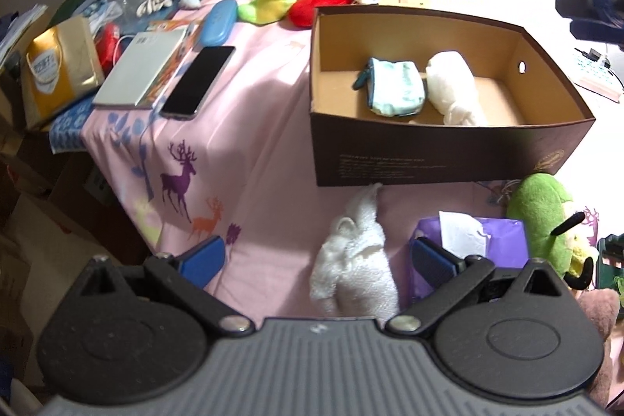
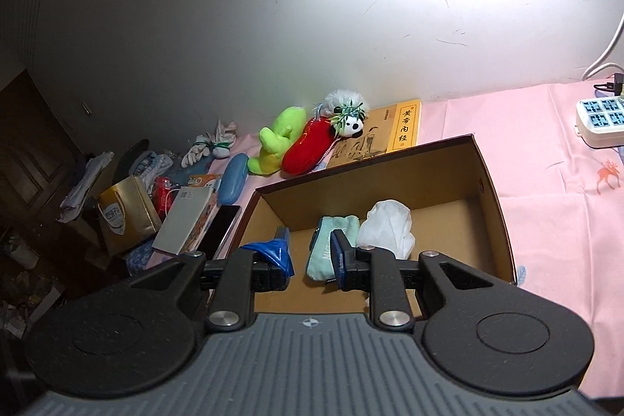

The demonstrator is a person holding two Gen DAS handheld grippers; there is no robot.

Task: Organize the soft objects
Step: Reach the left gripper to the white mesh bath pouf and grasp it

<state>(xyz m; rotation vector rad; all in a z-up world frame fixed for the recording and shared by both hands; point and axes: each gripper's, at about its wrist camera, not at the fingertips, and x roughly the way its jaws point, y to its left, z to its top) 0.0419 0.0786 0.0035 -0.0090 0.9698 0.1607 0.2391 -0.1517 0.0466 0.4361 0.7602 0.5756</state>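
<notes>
A dark cardboard box stands open on the pink tablecloth. Inside it lie a mint pouch and a white bundled cloth. My left gripper is wide open above a white fluffy plush, which lies on the cloth in front of the box and is not touched. My right gripper hovers over the box's near left part. Its fingers stand a little apart with nothing between them, and the pouch lies below. A green plush sits by the box's front right corner.
At the back wall lie a green-yellow plush, a red plush, a small panda and a yellow book. Left of the box are a phone, a notebook, a blue case. A purple bag lies near my left gripper; a power strip at far right.
</notes>
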